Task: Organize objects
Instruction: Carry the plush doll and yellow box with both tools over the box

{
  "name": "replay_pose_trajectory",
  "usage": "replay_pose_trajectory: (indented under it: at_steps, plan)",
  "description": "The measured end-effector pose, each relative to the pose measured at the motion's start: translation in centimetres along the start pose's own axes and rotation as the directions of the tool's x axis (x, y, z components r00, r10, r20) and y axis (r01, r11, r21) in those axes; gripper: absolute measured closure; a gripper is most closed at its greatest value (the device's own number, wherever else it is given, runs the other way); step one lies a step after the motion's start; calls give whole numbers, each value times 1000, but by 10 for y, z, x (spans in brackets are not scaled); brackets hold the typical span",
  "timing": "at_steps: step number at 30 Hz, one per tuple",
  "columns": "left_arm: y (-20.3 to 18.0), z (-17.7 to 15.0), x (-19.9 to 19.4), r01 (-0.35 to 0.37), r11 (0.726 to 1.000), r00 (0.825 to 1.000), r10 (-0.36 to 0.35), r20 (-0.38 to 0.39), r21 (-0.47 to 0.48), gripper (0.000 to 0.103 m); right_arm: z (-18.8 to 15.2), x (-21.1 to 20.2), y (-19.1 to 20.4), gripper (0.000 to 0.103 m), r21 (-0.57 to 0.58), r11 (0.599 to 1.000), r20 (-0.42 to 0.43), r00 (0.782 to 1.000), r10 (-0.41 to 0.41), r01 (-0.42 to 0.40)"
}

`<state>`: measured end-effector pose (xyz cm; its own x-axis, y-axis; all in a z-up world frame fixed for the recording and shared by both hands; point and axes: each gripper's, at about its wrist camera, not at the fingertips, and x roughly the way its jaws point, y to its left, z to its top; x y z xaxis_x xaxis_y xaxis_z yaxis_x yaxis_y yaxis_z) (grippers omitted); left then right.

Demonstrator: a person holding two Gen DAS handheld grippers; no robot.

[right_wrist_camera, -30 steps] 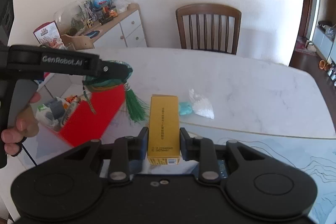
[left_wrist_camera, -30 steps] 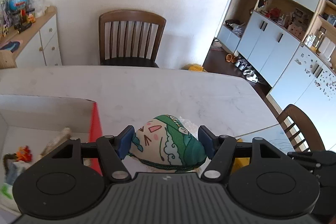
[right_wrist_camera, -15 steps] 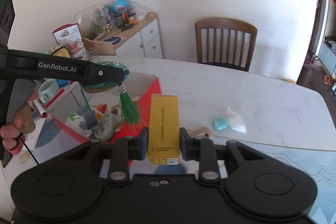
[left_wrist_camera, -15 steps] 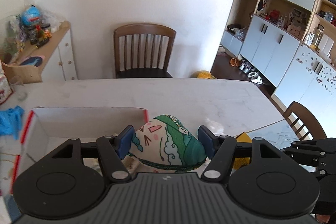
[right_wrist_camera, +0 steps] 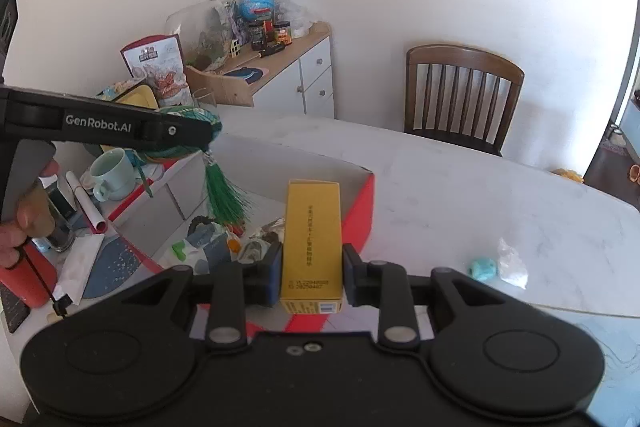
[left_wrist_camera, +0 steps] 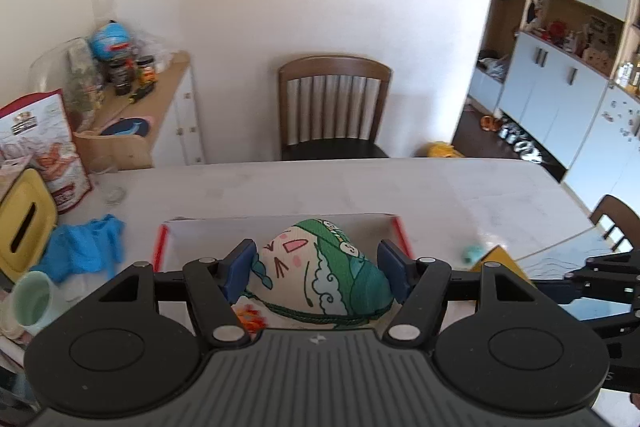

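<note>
Grippers: we see two, left gripper (left_wrist_camera: pixel 318 269) clamping one pouch (left_wrist_camera: pixel 320 277), right gripper (right_wrist_camera: pixel 311 273) clamping one yellow carton (right_wrist_camera: pixel 312 243), long axis pointing away over the red box (right_wrist_camera: pixel 362 223).

A home dining room; beyond the jaws a marble worktop (left_wrist_camera: pixel 360 187) meets a wooden chair (left_wrist_camera: pixel 334 107); a cluttered sideboard (right_wrist_camera: pixel 296 67) stands left, pale cupboards (left_wrist_camera: pixel 560 87) with shoes (left_wrist_camera: pixel 516 143) beneath right.

1. A green-and-cream pouch (left_wrist_camera: pixel 320 267) is clamped between the left gripper's (left_wrist_camera: pixel 318 267) blue pads (left_wrist_camera: pixel 240 263).
2. A red-edged box (left_wrist_camera: pixel 280 223) is seen under the pouch on the table (left_wrist_camera: pixel 360 183).
3. A blue glove (left_wrist_camera: pixel 84 247) and a mug (left_wrist_camera: pixel 32 301) are seen left of the box.
</note>
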<state>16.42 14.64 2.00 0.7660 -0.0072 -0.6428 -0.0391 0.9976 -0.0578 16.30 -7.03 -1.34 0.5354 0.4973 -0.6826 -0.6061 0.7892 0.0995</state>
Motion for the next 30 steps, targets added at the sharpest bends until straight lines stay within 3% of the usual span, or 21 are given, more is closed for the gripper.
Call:
replay_pose_trajectory:
  at_steps: [13, 30]
  plan:
    - [64, -7, 51, -116, 993, 992, 114, -43, -34, 36, 5, 56, 32, 75, -38, 999, -61, 998, -8, 5]
    - [76, -25, 129, -117, 993, 981, 120, -155, 32, 36, -5, 131, 66, 75, -101, 995, -172, 985, -11, -7]
